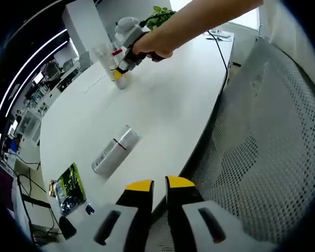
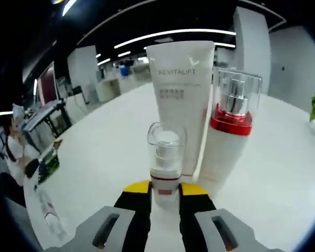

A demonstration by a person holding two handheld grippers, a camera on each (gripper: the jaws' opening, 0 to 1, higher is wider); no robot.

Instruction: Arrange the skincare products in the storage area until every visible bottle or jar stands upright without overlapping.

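My right gripper (image 2: 165,189) is shut on a small bottle (image 2: 166,157) with a clear cap, standing upright on the white table (image 2: 105,152). Just behind it stand a white Revitalift tube (image 2: 179,94) and a white bottle (image 2: 228,136) with a red band and a clear cap. In the left gripper view, a hand holds that right gripper (image 1: 118,72) at the same far group of bottles (image 1: 106,55). A silvery bottle (image 1: 115,151) lies on its side on the table (image 1: 163,105), ahead of my left gripper (image 1: 159,184). The left jaws are together with nothing between them.
A green packet (image 1: 69,186) lies near the table's edge, also seen as a green packet (image 2: 48,165) in the right gripper view. A grey mesh chair (image 1: 268,147) stands against the table's near side. A potted plant (image 1: 157,16) sits at the far end. A person (image 2: 10,142) sits off to the left.
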